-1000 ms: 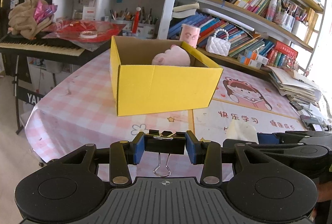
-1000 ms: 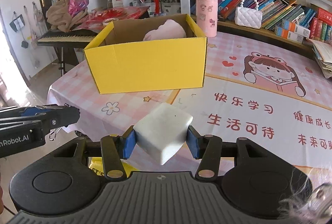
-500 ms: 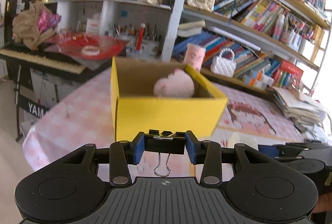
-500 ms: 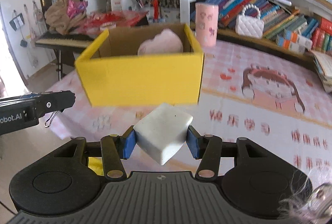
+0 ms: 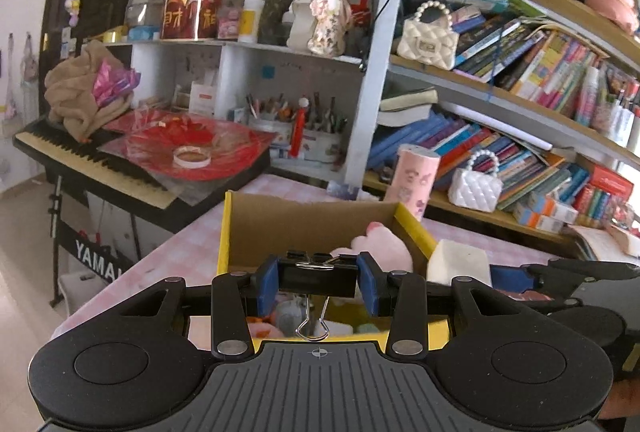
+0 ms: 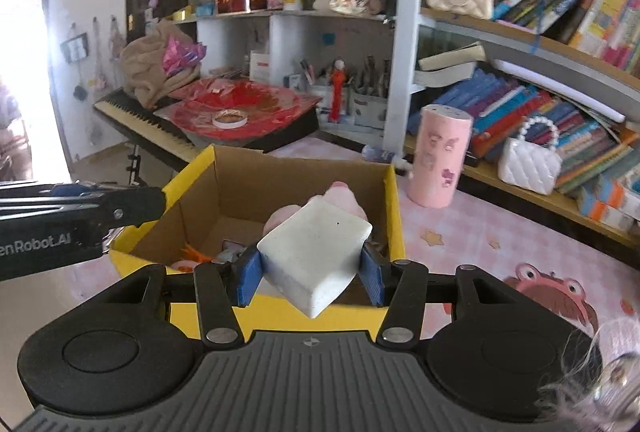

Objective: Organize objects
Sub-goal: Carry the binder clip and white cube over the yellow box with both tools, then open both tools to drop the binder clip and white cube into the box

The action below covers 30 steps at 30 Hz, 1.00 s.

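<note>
Two things are riding in my grippers above the yellow box (image 6: pixel 394 199) on the table. Nearest, my right gripper (image 6: pixel 311 274) is clamping the white block (image 6: pixel 316 252) by two opposite faces, one corner tipped down, so it should drop cleanly past the near wall. My left gripper (image 5: pixel 318 282) is pinching the black binder clip (image 5: pixel 317 278) by its body, long axis lying across the pads, wire handle hanging straight down. Beyond both, inside the box toward its far right corner, the pink plush (image 6: pixel 340 197) is resting.
</note>
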Available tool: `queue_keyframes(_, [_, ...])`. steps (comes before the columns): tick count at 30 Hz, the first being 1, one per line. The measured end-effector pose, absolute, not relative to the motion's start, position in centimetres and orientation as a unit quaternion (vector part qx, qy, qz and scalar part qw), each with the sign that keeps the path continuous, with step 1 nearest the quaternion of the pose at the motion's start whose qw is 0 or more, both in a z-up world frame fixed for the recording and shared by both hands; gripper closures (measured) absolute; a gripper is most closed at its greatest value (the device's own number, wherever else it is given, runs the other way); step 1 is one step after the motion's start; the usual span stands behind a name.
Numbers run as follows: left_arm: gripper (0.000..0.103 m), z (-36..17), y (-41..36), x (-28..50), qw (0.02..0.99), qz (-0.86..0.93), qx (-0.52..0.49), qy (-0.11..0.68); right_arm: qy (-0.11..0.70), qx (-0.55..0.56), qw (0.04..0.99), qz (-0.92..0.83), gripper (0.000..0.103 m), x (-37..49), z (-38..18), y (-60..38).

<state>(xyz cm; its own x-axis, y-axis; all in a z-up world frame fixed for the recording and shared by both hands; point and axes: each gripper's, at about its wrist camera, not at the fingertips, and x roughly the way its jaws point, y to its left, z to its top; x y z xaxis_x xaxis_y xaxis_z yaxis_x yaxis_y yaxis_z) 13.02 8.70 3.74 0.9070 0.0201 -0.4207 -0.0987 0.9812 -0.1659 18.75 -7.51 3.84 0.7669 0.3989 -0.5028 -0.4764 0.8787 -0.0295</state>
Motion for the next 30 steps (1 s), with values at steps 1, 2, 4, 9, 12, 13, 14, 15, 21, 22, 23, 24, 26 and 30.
queue_keyframes(1, [0.063, 3.5, 8.6, 13.6, 0.971, 0.035, -0.093, 0.217, 0.252, -0.082, 0.934, 0.239, 0.054, 19.4, 3.6, -7.3])
queue_keyframes(2, [0.063, 3.2, 8.6, 14.2, 0.969, 0.039, -0.094, 0.223, 0.257, -0.086, 0.931, 0.244, 0.054, 20.1, 3.3, -7.1])
queue_keyframes(4, [0.063, 2.6, 8.6, 15.3, 0.965, 0.048, -0.095, 0.239, 0.268, -0.096, 0.925, 0.252, 0.054, 21.3, 2.7, -6.5])
queue_keyframes(9, [0.063, 0.9, 8.7, 17.7, 0.953, 0.067, -0.099, 0.277, 0.304, -0.097, 0.909, 0.268, 0.054, 24.2, 0.9, -5.6])
queue_keyframes(12, [0.063, 0.0, 8.7, 18.7, 0.947, 0.075, -0.098, 0.297, 0.339, -0.095, 0.894, 0.279, 0.054, 25.7, -0.1, -5.1])
queue_keyframes(13, [0.063, -0.2, 8.9, 18.8, 0.945, 0.077, -0.105, 0.3, 0.348, -0.089, 0.889, 0.282, 0.054, 26.1, -0.3, -5.1])
queue_keyframes(14, [0.063, -0.4, 9.0, 19.0, 0.943, 0.078, -0.11, 0.304, 0.354, -0.087, 0.887, 0.285, 0.055, 26.4, -0.4, -5.2])
queue_keyframes(15, [0.063, -0.5, 9.1, 19.1, 0.942, 0.078, -0.113, 0.307, 0.353, -0.09, 0.885, 0.289, 0.055, 26.4, -0.5, -5.1])
queue_keyframes(21, [0.063, -0.7, 9.0, 19.8, 0.939, 0.071, -0.106, 0.319, 0.367, -0.095, 0.872, 0.31, 0.054, 27.2, -0.8, -4.9])
queue_keyframes(22, [0.063, -0.7, 9.0, 19.9, 0.939, 0.07, -0.107, 0.319, 0.369, -0.095, 0.87, 0.313, 0.054, 27.3, -0.9, -4.9])
queue_keyframes(23, [0.063, -0.7, 8.9, 19.9, 0.939, 0.07, -0.108, 0.32, 0.37, -0.094, 0.869, 0.315, 0.053, 27.4, -1.0, -4.9])
queue_keyframes(24, [0.062, -0.7, 8.9, 19.8, 0.938, 0.071, -0.11, 0.32, 0.371, -0.093, 0.868, 0.317, 0.053, 27.4, -1.0, -4.9])
queue_keyframes(26, [0.061, -0.6, 8.9, 19.8, 0.938, 0.07, -0.116, 0.319, 0.367, -0.092, 0.87, 0.315, 0.053, 27.3, -0.9, -5.0])
queue_keyframes(30, [0.036, 0.0, 8.5, 18.7, 0.944, 0.054, -0.122, 0.3, 0.34, -0.071, 0.887, 0.305, 0.046, 25.9, -0.4, -5.8])
